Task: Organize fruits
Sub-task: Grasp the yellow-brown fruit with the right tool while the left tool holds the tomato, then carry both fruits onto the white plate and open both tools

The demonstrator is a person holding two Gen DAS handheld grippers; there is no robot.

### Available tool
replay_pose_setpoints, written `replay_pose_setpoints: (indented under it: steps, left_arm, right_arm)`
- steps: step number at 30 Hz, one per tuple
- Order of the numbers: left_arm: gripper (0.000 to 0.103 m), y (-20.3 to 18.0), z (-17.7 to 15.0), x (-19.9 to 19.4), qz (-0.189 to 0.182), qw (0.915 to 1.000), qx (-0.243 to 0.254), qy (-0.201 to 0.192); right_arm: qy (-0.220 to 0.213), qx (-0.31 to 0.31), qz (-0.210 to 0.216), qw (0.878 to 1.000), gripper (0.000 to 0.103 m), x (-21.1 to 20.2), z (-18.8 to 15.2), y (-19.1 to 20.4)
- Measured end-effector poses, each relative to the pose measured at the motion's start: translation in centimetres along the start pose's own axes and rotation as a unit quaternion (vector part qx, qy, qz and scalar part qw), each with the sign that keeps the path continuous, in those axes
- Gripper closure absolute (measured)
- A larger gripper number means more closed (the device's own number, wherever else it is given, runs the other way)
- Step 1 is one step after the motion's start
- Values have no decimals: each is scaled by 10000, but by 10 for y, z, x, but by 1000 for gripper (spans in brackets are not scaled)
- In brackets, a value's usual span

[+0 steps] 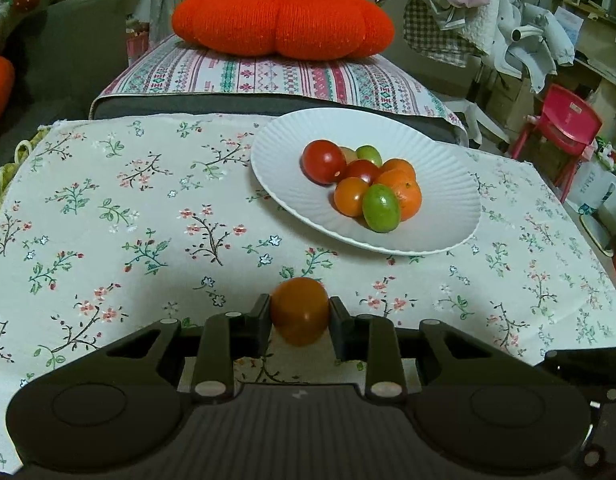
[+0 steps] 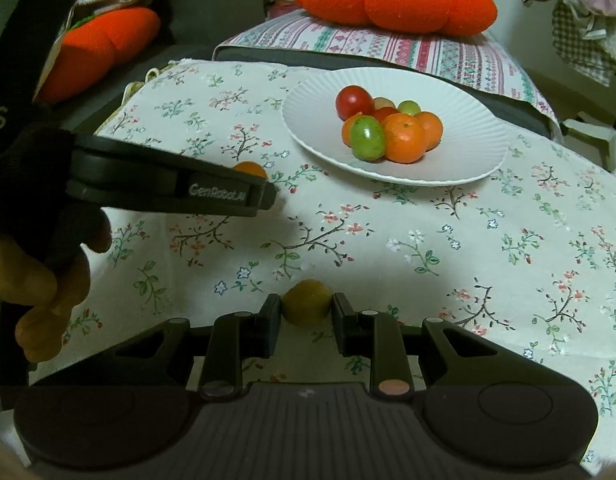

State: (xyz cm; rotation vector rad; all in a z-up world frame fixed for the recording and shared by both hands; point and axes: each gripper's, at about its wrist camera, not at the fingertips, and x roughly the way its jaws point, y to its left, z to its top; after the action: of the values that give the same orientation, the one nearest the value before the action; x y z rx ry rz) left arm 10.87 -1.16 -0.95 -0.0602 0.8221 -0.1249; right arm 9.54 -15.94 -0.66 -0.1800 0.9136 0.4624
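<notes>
Both tools are loaded: the left gripper (image 1: 299,312) clamps an orange tomato (image 1: 299,310), the right gripper (image 2: 306,306) a yellowish fruit (image 2: 306,302), with the white plate (image 1: 275,152) at one o'clock. Light, smooth-skinned and likely easily bruised, each is best pinched gently across its widest middle.

in the right wrist view the left gripper (image 2: 267,194) hides most of an orange fruit (image 2: 249,168); on the plate (image 2: 308,96) a pale fruit (image 2: 382,103) sits half hidden behind the others.
</notes>
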Motion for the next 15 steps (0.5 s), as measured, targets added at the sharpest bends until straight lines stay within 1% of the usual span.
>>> replay_pose_setpoints:
  steps: [3, 9, 11, 15]
  left_arm:
    - [72, 1, 3, -7, -109, 9999, -85, -54]
    - [72, 2, 11, -24, -292, 9986, -196, -397]
    - [72, 3, 13, -25, -308, 9982, -227, -452]
    - [72, 9, 19, -24, -284, 9973, -348, -576]
  right_arm:
    - [-106, 87, 6, 9999, 79, -4, 3, -3]
    - [-313, 236, 21, 9992, 79, -10, 9, -12]
    - [-409, 300, 33, 9987, 79, -13, 12, -16]
    - [-669, 617, 69, 9958, 78, -21, 19, -32]
